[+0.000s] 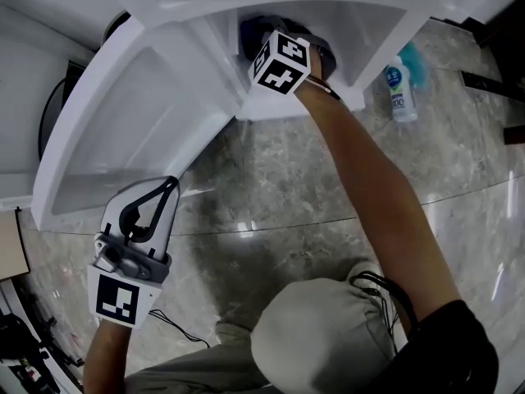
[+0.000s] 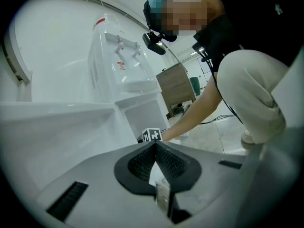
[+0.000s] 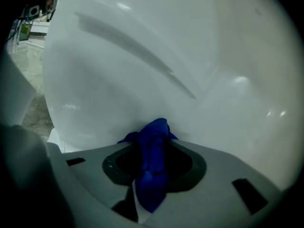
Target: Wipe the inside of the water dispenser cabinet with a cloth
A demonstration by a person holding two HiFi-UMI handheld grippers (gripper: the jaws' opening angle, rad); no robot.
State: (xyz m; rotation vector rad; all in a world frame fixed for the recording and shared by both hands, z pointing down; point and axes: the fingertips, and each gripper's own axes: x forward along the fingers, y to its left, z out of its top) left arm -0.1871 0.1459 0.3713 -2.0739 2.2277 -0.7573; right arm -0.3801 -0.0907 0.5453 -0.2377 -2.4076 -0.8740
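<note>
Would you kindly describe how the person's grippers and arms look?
The left gripper and right gripper each have pale grey bodies, black ribbed pads and a white cube of black square markers. A thin black cable trails from the left one. The person wears a black short-sleeved top; forearms are bare.

Head view looks steeply down on the cabinet (image 1: 373,23); left gripper view faces it low, right sits close inside.

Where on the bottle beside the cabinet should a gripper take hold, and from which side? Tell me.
Grip the bottle across its straight white body, below the teal top. Probably come from the open floor side, away from the cabinet wall close beside it.
</note>
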